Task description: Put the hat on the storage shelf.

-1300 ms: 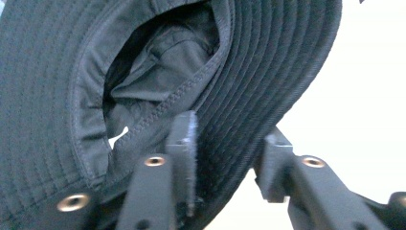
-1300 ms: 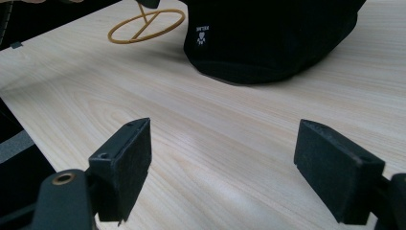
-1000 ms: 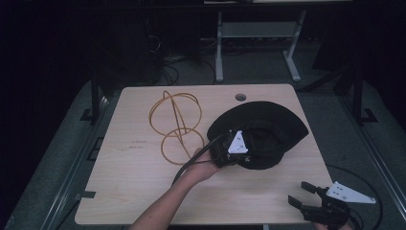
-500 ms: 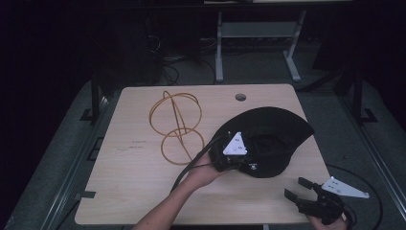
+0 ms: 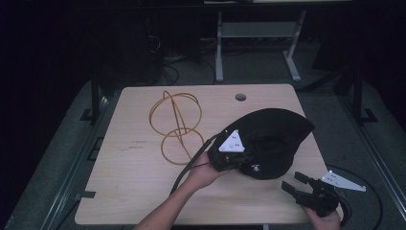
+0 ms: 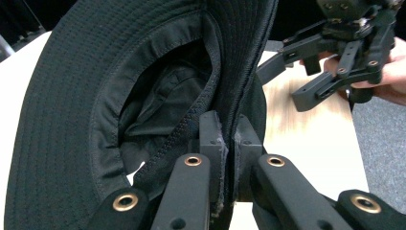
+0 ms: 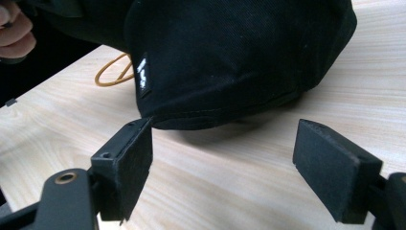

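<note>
Black hat pinched at its brim

My left gripper [image 6: 233,143] clamps the stitched, ribbed brim of the soft black hat [image 5: 273,139], right of centre on the pale wood table [image 5: 129,191]. Since a second ago my right gripper [image 5: 296,184], jaws wide apart, has moved closer to the hat. Thin orange hoops [image 5: 174,124] lie upper left

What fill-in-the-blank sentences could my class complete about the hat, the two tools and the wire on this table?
1. The left tool is shut on the hat's ____.
2. The right tool has its jaws ____.
3. The orange wire rings lie on the ____.

Missing words: brim; open; table
</note>
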### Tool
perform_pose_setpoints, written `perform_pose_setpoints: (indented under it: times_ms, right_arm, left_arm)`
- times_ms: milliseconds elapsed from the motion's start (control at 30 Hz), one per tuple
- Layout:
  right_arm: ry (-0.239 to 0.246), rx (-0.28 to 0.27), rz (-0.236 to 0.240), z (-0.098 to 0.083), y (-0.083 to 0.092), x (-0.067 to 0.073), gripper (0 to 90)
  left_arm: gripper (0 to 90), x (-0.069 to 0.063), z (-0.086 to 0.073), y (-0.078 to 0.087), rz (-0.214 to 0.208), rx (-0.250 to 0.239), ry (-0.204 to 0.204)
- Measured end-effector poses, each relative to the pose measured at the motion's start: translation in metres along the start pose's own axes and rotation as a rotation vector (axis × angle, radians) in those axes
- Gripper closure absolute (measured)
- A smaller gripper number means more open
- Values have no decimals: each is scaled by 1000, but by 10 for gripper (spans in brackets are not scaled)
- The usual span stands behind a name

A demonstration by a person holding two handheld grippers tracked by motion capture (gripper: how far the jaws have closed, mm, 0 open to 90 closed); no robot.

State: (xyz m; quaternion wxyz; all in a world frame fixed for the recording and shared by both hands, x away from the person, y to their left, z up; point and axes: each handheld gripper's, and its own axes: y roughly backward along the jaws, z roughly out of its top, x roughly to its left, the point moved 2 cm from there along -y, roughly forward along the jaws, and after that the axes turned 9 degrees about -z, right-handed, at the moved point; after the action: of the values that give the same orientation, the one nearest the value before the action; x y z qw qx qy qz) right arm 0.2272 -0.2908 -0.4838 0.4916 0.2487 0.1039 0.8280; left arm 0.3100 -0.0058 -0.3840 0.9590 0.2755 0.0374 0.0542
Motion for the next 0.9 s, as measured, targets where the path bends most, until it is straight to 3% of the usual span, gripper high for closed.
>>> perform_pose_setpoints:
  times_ms: [333,633,800,900]
  right_arm:
    - [-102,-38,80,9,-18,-1,171]
    - [-195,-41,96,10,-19,-10,171]
    - [-217,-57,138,12,-19,-13,289]
    - [-230,-90,173,14,-20,-15,446]
  left_arm:
    - [859,-1,8,0,-19,-39,12]
    - [859,-4,10,0,-38,-46,3]
    - [860,-5,12,-2,-44,-52,-3]
    - [860,-6,12,-3,-48,-49,-6]
